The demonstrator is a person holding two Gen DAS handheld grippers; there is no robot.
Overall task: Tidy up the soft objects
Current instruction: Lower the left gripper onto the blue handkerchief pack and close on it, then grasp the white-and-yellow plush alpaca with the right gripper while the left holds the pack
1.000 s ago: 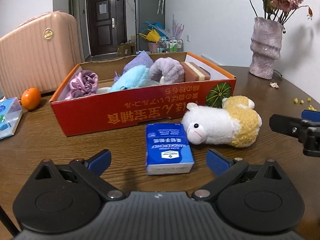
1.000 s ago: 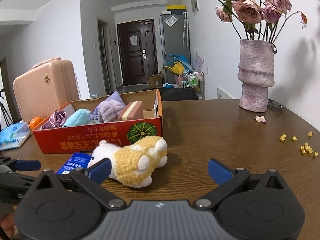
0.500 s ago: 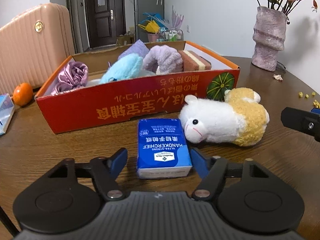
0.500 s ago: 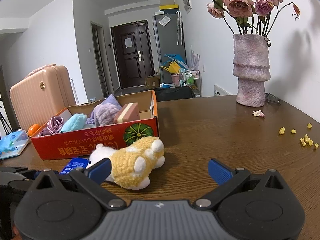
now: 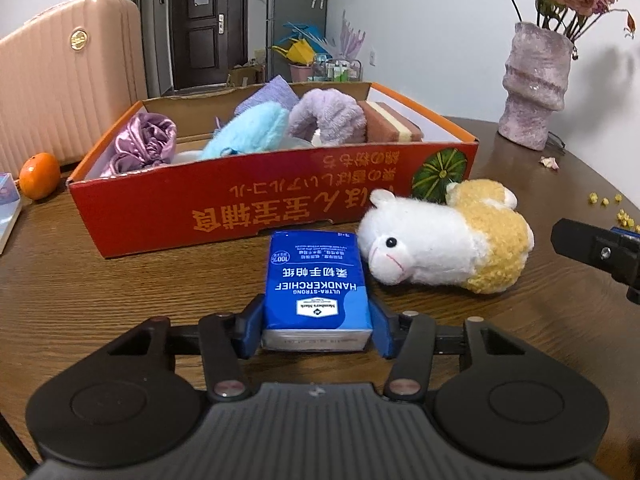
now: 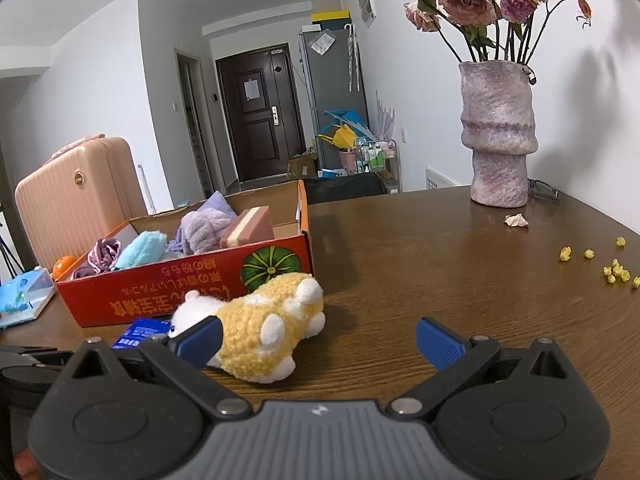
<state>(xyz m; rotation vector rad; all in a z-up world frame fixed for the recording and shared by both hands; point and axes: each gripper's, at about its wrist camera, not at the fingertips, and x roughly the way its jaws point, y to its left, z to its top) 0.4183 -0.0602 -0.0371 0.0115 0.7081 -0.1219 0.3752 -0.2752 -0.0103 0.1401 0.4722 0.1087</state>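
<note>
My left gripper (image 5: 316, 330) is shut on the near end of a blue tissue pack (image 5: 316, 280) that lies on the wooden table in front of a red cardboard box (image 5: 280, 204). The box holds several soft items: a purple satin scrunchie (image 5: 146, 146), a light blue plush (image 5: 248, 130), a lilac towel roll (image 5: 326, 120) and a striped sponge (image 5: 390, 126). A white and yellow plush sheep (image 5: 444, 238) lies right of the pack. In the right wrist view my right gripper (image 6: 318, 338) is open and empty, just right of the sheep (image 6: 268, 320).
A purple vase (image 6: 498, 132) with dried roses stands at the back right. Yellow crumbs (image 6: 616, 274) lie at the right table edge. An orange (image 5: 39, 175) and a clear box (image 6: 24, 296) sit left of the box, with a pink suitcase (image 5: 64, 76) behind.
My left gripper has moved forward around the tissue pack and closed its fingers on it. My right gripper has stayed open beside the sheep.
</note>
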